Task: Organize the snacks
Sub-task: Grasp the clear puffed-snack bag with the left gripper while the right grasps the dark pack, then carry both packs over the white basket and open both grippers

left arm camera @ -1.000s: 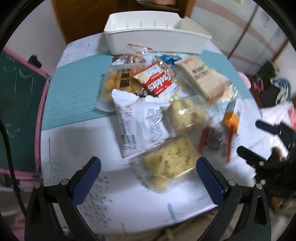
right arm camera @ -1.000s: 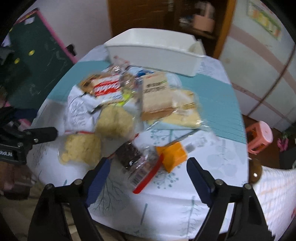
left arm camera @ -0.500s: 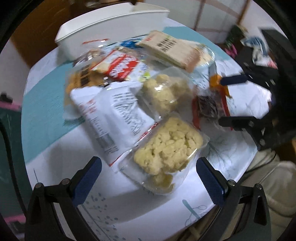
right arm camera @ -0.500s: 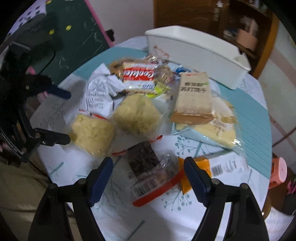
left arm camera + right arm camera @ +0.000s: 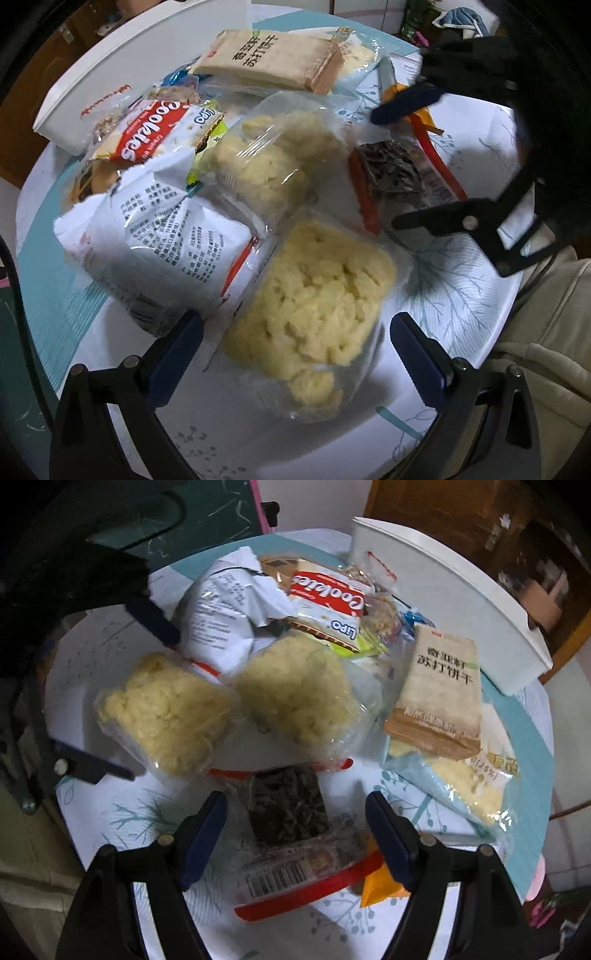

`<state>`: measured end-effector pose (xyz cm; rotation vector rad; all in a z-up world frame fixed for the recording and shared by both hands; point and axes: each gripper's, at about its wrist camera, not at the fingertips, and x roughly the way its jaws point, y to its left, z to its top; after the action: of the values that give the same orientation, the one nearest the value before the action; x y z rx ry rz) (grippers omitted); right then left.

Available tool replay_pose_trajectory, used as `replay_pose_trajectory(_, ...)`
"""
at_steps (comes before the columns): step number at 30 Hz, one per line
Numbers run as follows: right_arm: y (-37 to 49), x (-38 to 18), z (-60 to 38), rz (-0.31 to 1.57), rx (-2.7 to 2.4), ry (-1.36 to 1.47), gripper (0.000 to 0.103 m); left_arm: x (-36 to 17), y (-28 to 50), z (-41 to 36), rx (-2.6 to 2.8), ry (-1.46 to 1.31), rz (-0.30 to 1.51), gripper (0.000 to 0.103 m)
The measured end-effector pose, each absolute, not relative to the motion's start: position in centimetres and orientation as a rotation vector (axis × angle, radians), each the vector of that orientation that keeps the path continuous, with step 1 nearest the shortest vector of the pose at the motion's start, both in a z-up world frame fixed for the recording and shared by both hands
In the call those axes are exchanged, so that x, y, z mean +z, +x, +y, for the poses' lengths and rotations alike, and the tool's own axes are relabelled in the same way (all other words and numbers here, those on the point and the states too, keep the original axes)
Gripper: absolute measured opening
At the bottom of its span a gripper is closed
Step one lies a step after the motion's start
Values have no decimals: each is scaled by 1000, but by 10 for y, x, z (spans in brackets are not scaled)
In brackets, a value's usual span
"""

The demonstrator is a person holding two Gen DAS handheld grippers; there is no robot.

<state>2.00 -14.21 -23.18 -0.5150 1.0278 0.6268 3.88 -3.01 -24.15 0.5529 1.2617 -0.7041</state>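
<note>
Steeply tilted down, left hand-held gripper (image 5: 295,343) released astride a yellow snack bag (image 5: 314,295), right hand-held gripper (image 5: 295,819) closing, unclenched, around a dark snack pack (image 5: 288,812).

Black-framed left gripper (image 5: 295,354) and right gripper (image 5: 295,829), blue-padded jaws, silver screws; seemingly beige trousers (image 5: 546,332).

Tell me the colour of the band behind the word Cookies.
Red, on the Cookies packet; clearest in the left wrist view.

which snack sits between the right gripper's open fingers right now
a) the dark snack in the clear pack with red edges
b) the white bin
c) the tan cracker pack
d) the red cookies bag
a: in the right wrist view the dark snack pack lies between the fingers of the right gripper, whose pads do not press on it.
</note>
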Motion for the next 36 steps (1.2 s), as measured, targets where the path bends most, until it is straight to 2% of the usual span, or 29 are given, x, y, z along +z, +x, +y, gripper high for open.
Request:
replay_pose_trajectory(2,15,-228,-144,1036,643,-501,61,-246,45,-29,-698,550,1282,101)
replay_pose_trajectory(5,11,-230,-149,1057,633,-494,62,-252,54,-27,-695,554,1296,101)
replay_pose_trajectory(8,13,-238,-151,1091,602,-506,70,-252,59,-26,-696,557,1297,101)
replay_pose_trajectory(10,25,-242,-163,1166,594,-401,78,-252,59,-26,-692,552,1300,99)
replay_pose_trajectory(13,31,-240,-164,1171,599,-394,83,-250,65,-35,-688,541,1293,83)
replay_pose_trajectory(14,31,-240,-158,1155,596,-429,83,-248,63,-38,-694,538,1289,71)
replay_pose_trajectory(16,31,-237,-155,1167,595,-421,83,-244,58,-44,-691,542,1289,63)
replay_pose_trajectory(17,29,-235,-154,1159,603,-422,76,-243,57,-47,-689,538,1292,60)
replay_pose_trajectory(18,29,-232,-154,1157,612,-411,63,-242,57,-48,-682,538,1293,58)
replay_pose_trajectory(22,28,-217,-159,1183,584,-332,53,-232,52,-50,-658,491,1305,57)
replay_pose_trajectory(23,35,-214,-163,1190,583,-315,44,-227,54,-52,-656,470,1302,57)
replay_pose_trajectory(29,40,-189,-177,1199,531,-265,43,-183,75,-36,-652,315,1266,57)
replay_pose_trajectory(36,44,-118,-194,1073,517,-177,43,-108,85,-21,-568,227,1155,57)
